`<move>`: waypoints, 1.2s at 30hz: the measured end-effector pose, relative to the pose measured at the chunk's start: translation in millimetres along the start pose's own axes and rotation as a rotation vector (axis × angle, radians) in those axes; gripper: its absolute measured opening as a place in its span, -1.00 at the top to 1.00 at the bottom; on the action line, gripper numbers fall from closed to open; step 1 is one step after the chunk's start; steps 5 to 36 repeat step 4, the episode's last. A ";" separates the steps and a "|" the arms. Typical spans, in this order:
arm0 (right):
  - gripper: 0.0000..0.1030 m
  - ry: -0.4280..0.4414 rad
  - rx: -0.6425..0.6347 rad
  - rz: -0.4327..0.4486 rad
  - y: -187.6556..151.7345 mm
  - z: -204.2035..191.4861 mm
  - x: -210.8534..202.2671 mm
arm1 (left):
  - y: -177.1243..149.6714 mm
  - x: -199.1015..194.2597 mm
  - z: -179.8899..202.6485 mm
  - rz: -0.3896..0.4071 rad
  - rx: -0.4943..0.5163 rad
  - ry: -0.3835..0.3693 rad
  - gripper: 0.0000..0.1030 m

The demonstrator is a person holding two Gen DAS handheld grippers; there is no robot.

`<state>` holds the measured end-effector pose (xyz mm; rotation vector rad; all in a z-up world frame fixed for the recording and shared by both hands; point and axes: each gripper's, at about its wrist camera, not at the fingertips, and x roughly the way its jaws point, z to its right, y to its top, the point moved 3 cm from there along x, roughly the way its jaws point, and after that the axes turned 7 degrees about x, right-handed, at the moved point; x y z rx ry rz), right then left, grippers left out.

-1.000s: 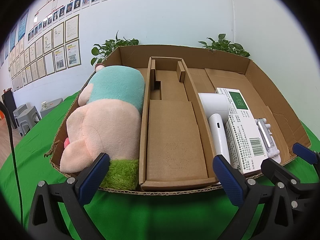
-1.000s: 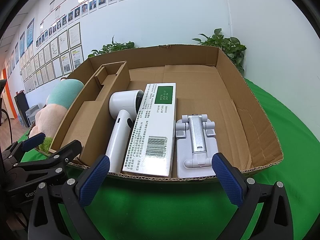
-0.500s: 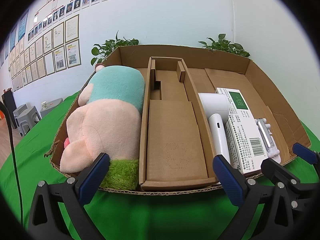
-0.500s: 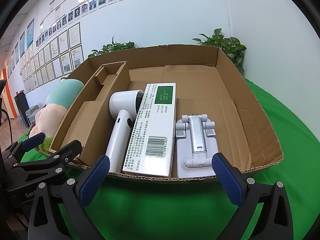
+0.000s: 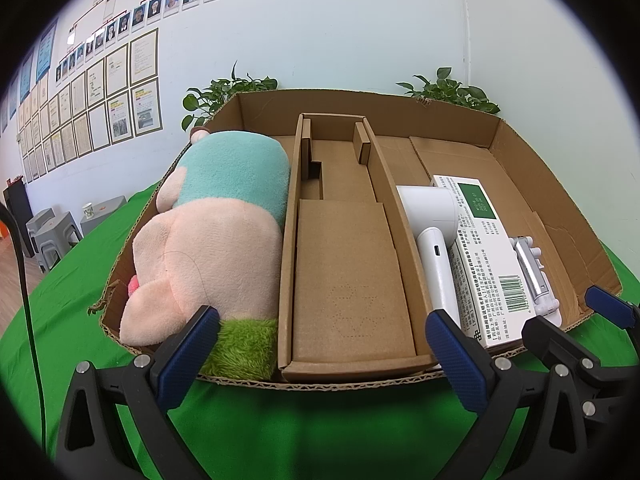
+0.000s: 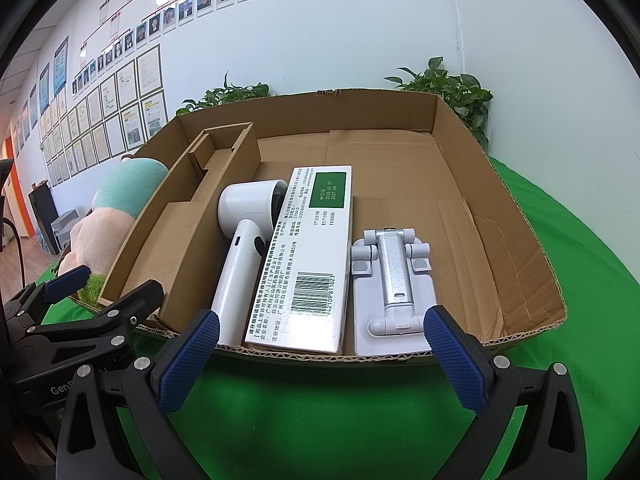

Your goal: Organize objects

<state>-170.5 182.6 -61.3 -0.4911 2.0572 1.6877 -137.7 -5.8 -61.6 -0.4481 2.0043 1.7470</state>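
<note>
A shallow cardboard box (image 5: 520, 148) (image 6: 500, 184) lies on the green cloth. Its left compartment holds a pink and teal plush toy (image 5: 216, 236) (image 6: 120, 196). A cardboard insert (image 5: 344, 264) (image 6: 180, 236) fills the middle. On the right lie a white hair dryer (image 5: 432, 232) (image 6: 244, 240), a white medicine carton with a barcode (image 5: 480, 256) (image 6: 312, 256) and a white folding stand (image 5: 532, 268) (image 6: 392, 280), side by side. My left gripper (image 5: 320, 350) is open just in front of the box's near wall, with nothing in it. My right gripper (image 6: 320, 350) is open before the carton and stand, also holding nothing.
Green cloth (image 5: 280, 432) (image 6: 320, 408) covers the table around the box. Potted plants (image 5: 224, 92) (image 6: 452, 84) stand behind the box against a white wall with framed papers. Grey stools (image 5: 48, 236) stand off the table's left side. A black cable (image 5: 20, 264) hangs at the left.
</note>
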 end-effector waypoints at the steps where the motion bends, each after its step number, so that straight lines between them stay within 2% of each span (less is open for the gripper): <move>1: -1.00 0.000 0.000 0.000 0.0 0.0 -0.2 | 0.0 0.0 0.1 0.000 0.000 0.000 -0.98; 36: -1.00 0.000 0.000 0.000 0.1 -0.1 -0.1 | 0.0 0.0 -0.1 0.000 0.000 -0.001 -0.98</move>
